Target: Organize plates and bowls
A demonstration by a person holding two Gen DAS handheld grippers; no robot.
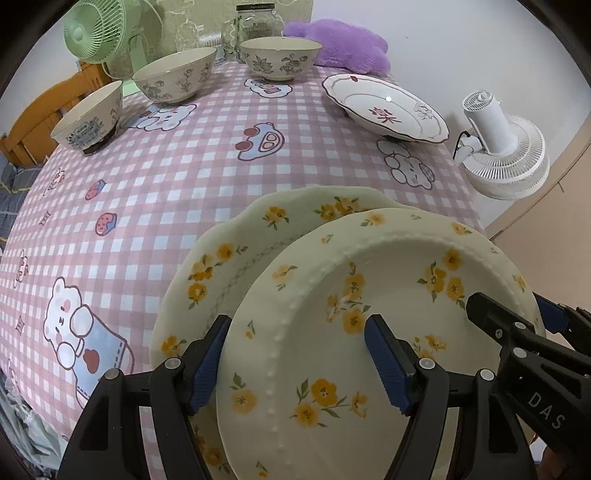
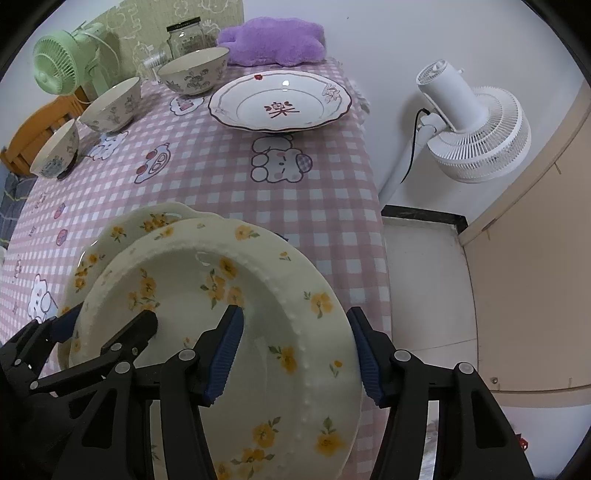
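Note:
A cream plate with yellow flowers and a beaded rim (image 1: 369, 332) (image 2: 229, 332) lies on a larger scalloped yellow-flower plate (image 1: 236, 251) (image 2: 110, 236) at the table's near edge. My left gripper (image 1: 295, 354) straddles the top plate's left rim, jaws wide apart. My right gripper (image 2: 295, 350) straddles its right rim, jaws also wide apart. Each gripper shows in the other's view. Three floral bowls (image 1: 173, 75) (image 1: 280, 55) (image 1: 88, 118) stand at the far left. A white plate with a red character (image 1: 384, 107) (image 2: 280, 101) sits far right.
A pink checked tablecloth (image 1: 184, 177) covers the table. A green fan (image 1: 99, 29), glass jar (image 1: 258, 22) and purple plush (image 1: 340, 44) stand at the back. A white fan (image 2: 472, 122) stands off the table's right edge. A wooden chair (image 1: 40, 110) is at left.

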